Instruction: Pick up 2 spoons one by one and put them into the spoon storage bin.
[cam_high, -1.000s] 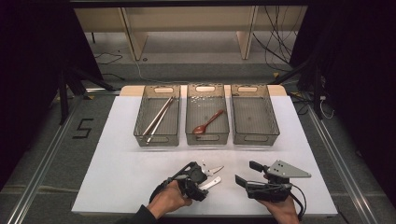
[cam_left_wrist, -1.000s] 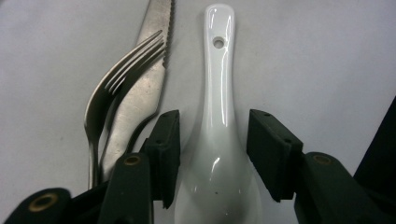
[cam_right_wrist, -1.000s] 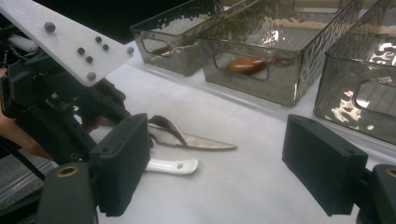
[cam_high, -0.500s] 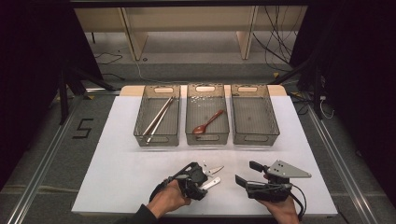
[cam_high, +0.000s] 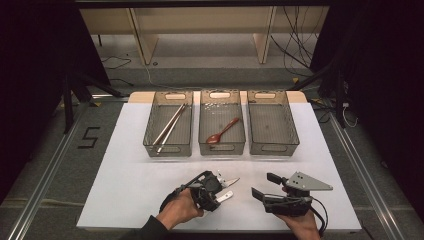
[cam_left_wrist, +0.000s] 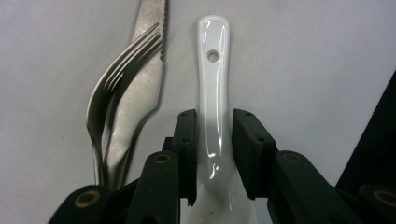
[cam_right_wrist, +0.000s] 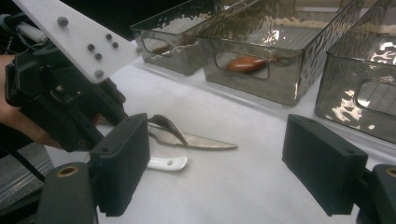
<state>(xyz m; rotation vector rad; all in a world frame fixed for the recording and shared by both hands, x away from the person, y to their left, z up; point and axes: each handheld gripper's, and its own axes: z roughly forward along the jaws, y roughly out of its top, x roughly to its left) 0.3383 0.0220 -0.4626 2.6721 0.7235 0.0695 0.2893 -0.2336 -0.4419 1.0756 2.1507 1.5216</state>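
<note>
Left gripper (cam_left_wrist: 214, 123) has just been closing its jaws onto the handle of the white ceramic spoon (cam_left_wrist: 212, 70), which lies on the white table (cam_high: 130, 185) just beside the fork (cam_left_wrist: 116, 88) and steak knife (cam_left_wrist: 144, 93); my right gripper (cam_right_wrist: 215, 163) stands wide open, empty, near them.

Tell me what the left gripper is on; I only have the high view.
Observer: The left gripper has its jaws just closing on a white spoon, pads against the sides of its handle.
Operator: Anything beside it?
Observer: A fork lying over a serrated knife, apart from the spoon.
Operator: And my other hand?
Observer: The right gripper is open, nothing between its pads.
</note>
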